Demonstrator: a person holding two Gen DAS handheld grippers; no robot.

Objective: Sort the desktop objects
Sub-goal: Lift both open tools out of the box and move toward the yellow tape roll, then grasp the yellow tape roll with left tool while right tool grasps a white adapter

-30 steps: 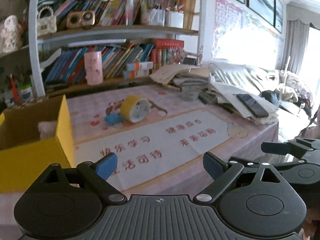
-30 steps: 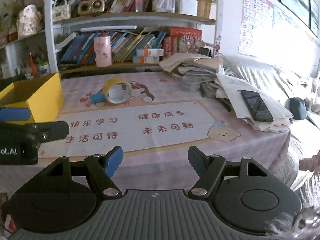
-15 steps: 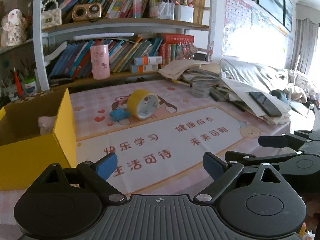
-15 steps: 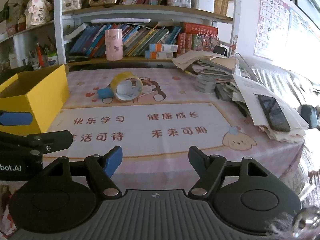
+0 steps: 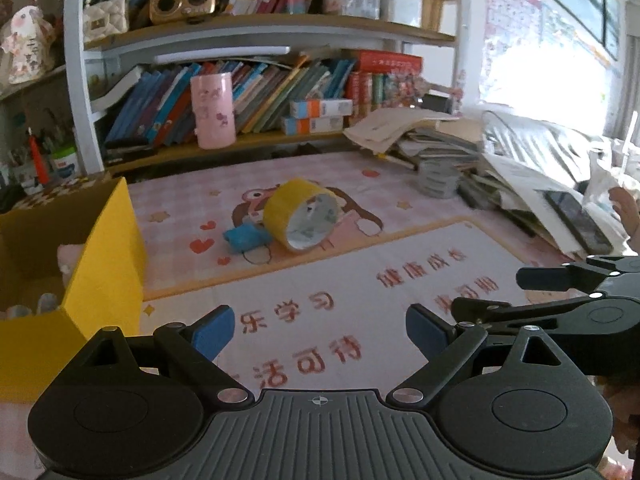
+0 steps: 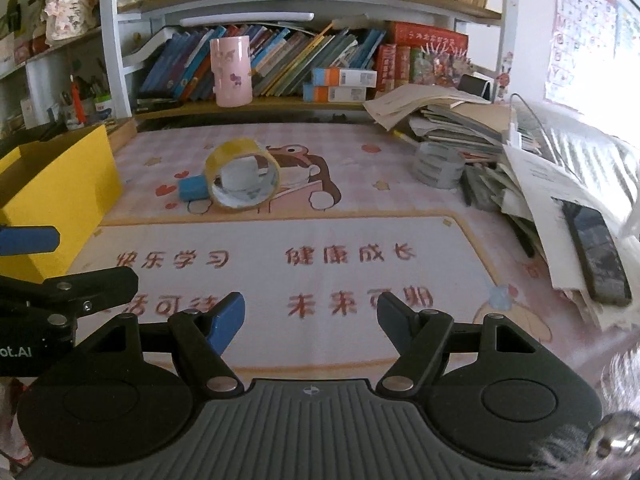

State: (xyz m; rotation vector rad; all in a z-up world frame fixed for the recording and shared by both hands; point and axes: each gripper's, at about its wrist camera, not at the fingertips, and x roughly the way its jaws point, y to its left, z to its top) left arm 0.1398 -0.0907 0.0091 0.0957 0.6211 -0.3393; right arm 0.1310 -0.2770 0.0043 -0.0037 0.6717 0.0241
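Observation:
A yellow tape roll (image 5: 304, 219) lies tilted on the pink desk mat, leaning on a small blue eraser (image 5: 245, 239); both show in the right wrist view too, the roll (image 6: 242, 180) and the eraser (image 6: 193, 188). A yellow cardboard box (image 5: 102, 264) stands at the left with a pink soft item inside; it also shows in the right wrist view (image 6: 60, 188). My left gripper (image 5: 320, 330) is open and empty over the mat's near part. My right gripper (image 6: 310, 318) is open and empty, beside the left one.
A messy stack of papers and books (image 6: 460, 120) with a dark phone (image 6: 596, 248) fills the right side. A grey tape roll (image 6: 438, 164) sits by the stack. A bookshelf with a pink cup (image 6: 232, 72) stands behind the desk.
Both grippers have moved forward over the desk towards the tape roll and eraser, which look larger now. Both stay open and empty.

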